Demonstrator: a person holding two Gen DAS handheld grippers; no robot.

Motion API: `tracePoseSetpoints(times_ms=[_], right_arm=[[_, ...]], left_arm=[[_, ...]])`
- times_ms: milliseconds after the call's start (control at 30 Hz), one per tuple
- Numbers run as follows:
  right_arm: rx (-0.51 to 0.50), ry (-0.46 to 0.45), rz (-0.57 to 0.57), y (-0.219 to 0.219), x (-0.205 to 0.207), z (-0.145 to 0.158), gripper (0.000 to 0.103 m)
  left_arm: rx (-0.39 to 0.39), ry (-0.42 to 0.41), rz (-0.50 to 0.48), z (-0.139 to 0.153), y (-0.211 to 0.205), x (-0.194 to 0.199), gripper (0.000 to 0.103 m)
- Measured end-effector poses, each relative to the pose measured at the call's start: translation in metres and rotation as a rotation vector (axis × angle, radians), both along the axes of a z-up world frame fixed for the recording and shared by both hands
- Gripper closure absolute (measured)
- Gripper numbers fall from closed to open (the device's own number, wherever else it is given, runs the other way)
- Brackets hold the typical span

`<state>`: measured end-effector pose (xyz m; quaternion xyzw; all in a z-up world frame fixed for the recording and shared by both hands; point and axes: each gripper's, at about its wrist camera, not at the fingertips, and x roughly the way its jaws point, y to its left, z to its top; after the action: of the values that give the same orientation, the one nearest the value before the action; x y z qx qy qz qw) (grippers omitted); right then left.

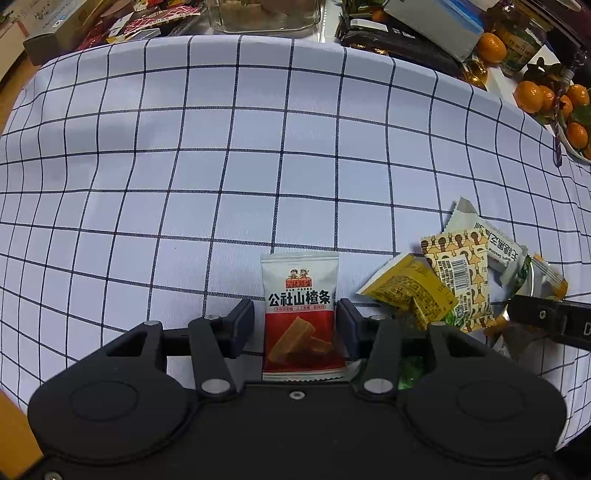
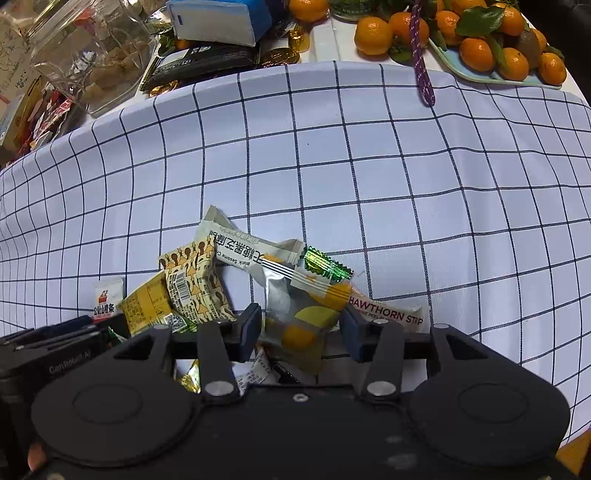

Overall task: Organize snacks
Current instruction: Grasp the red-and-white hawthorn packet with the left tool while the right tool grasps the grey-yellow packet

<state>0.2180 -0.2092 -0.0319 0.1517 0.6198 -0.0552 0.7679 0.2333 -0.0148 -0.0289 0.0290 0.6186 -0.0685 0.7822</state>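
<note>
A red and white hawthorn strip packet [image 1: 300, 314] lies flat on the checked cloth between the fingers of my left gripper [image 1: 295, 325], which is open around it; the right finger is at its edge. It also shows small in the right wrist view [image 2: 107, 297]. A pile of snack packets lies to its right: a yellow one [image 1: 410, 291], a patterned cream one [image 1: 461, 280] and a white sesame one [image 1: 498, 243]. My right gripper [image 2: 301, 328] is open over a silver packet with yellow fruit print [image 2: 299, 317] on that pile. A "Hawthorn Strip" packet [image 2: 391, 314] lies beside it.
The checked cloth [image 1: 258, 147] stretches far ahead. Behind it stand a clear glass container [image 2: 99, 55], dark and blue boxes [image 2: 221, 22], loose wrappers [image 1: 140, 22] and a tray of tangerines [image 2: 498, 48]. A purple cord [image 2: 421, 62] hangs onto the cloth.
</note>
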Motion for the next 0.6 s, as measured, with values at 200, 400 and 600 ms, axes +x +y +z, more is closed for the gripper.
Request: tracePoseSetpoints(times_ms=[200,400,600], right_arm=[[0.016,0.016,0.007,0.004,-0.002,0.001,0.051],[0.052,0.039,-0.017,-0.002,-0.003,0.0,0.052],[0.082,-0.05,-0.081,-0.017,-0.004,0.01,0.064]], left_arm=[[-0.055,-0.015,0.019,-0.001,-0.005,0.007,0.059],[-0.082,-0.043,0.072,0.01,0.001,0.012,0.06],[-0.093,-0.105,0.095,0.025,0.001,0.014,0.06]])
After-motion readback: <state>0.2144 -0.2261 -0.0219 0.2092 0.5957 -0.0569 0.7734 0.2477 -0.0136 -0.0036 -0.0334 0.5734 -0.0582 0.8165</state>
